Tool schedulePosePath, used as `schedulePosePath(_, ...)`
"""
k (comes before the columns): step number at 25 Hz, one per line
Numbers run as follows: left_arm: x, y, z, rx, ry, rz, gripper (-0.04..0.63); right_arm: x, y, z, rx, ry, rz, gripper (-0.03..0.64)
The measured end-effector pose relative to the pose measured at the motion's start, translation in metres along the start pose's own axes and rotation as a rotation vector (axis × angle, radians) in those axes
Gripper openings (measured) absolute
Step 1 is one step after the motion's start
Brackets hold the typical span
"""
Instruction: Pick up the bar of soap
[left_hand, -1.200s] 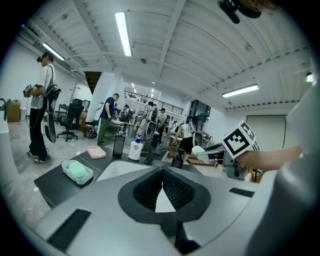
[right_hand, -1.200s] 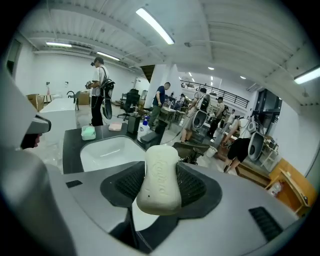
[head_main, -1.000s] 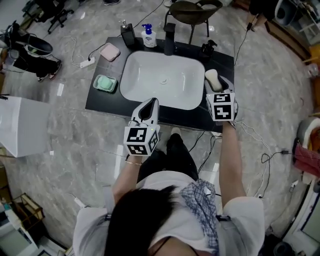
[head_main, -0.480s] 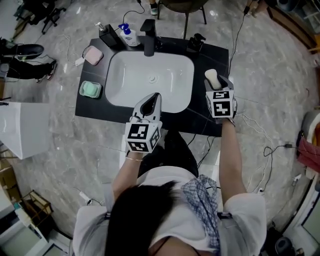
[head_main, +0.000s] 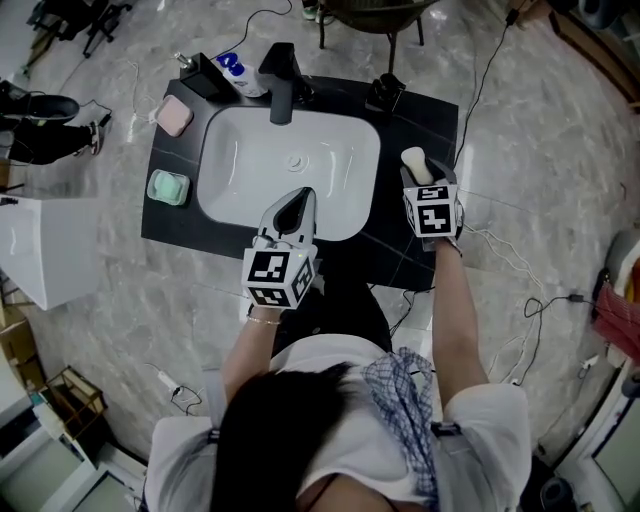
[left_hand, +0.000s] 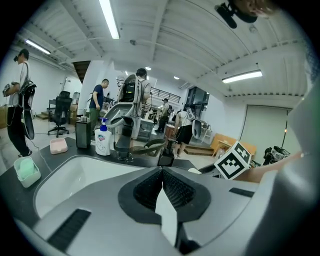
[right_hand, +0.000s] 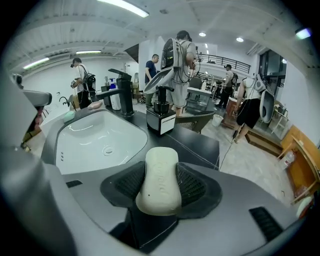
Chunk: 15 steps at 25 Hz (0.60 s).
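Note:
A pale cream bar of soap (right_hand: 160, 180) sits clamped between the ribbed pads of my right gripper (right_hand: 161, 186), lifted off the black counter (head_main: 410, 245). From the head view the soap (head_main: 415, 164) pokes out ahead of that right gripper (head_main: 422, 176), over the counter's right part beside the white sink (head_main: 250, 170). My left gripper (head_main: 292, 212) hovers over the sink's near rim. Its pads meet with nothing between them in the left gripper view (left_hand: 161, 181).
A black tap (head_main: 281, 70), a soap dispenser bottle (head_main: 237, 72) and a dark pump bottle (head_main: 197, 72) stand behind the basin. A pink dish (head_main: 174, 116) and a green dish (head_main: 168, 187) lie on the counter's left. A small black box (right_hand: 160, 121) stands at the right rear. Cables trail on the floor.
The head view has shifted, so the counter sits further left and up in frame. Both grippers keep their places over it, the soap still in the right one.

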<state>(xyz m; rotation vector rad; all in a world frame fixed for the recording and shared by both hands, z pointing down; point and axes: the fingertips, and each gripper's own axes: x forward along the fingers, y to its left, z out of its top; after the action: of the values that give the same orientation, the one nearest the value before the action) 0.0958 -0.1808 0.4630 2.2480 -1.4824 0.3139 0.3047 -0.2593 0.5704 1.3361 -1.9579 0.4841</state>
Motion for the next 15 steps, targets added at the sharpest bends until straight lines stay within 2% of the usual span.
schedulePosePath(15,0.017,0.002,0.006,0.027,0.012,0.03,0.011,0.03,-0.002,-0.015,0.018,0.063,0.08,0.213)
